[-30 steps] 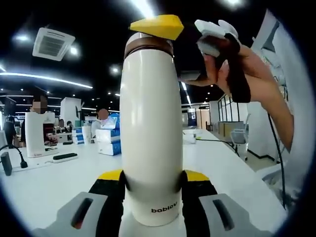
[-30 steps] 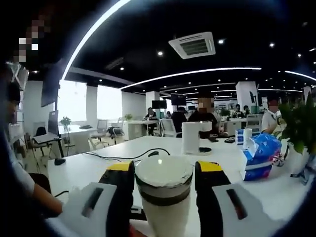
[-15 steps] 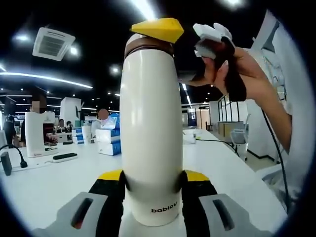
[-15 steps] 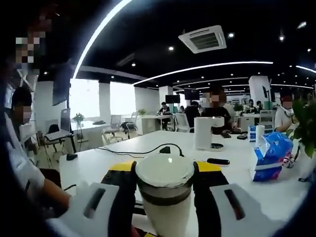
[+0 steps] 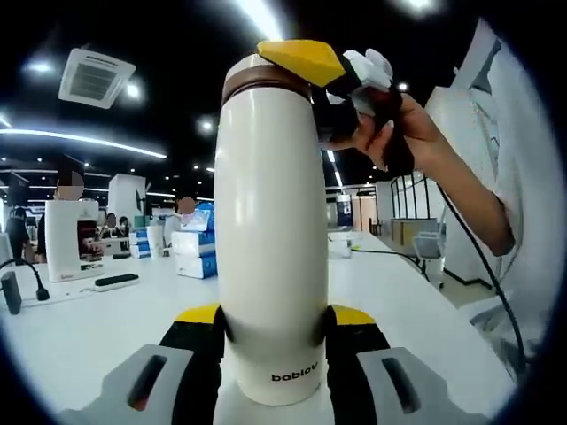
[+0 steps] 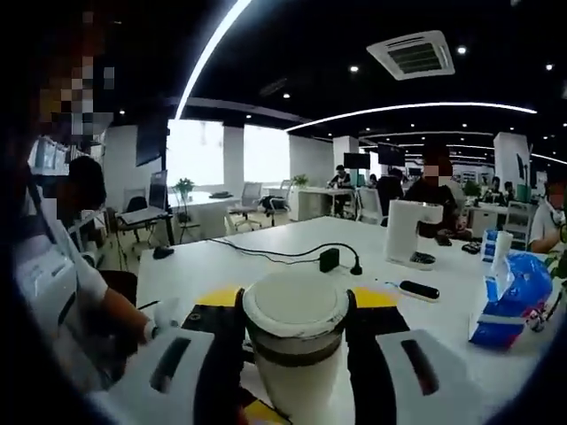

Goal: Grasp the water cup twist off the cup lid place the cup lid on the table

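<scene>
A tall white water cup (image 5: 270,230) with "bablov" printed near its base stands upright on the white table (image 5: 80,328). My left gripper (image 5: 275,317) is shut on its lower body, a yellow-tipped jaw on each side. A brown band and the cup lid (image 5: 257,75) top it. My right gripper (image 5: 306,64), held in a person's hand (image 5: 399,133), clamps that lid from the upper right. In the right gripper view the white, dark-banded lid (image 6: 295,312) sits tight between my right gripper (image 6: 297,299) jaws.
On the table behind the cup stand tissue boxes (image 5: 195,252), a white appliance (image 5: 69,239) and a black cable. The right gripper view shows a white kettle (image 6: 409,232), a black plug with cord (image 6: 330,259), a blue tissue pack (image 6: 514,301), and seated people further back.
My right gripper has turned around the cup's top with the lid in it: its yellow tip moved rightwards in the left gripper view. The room swung sideways behind the lid. The cup body stayed still.
</scene>
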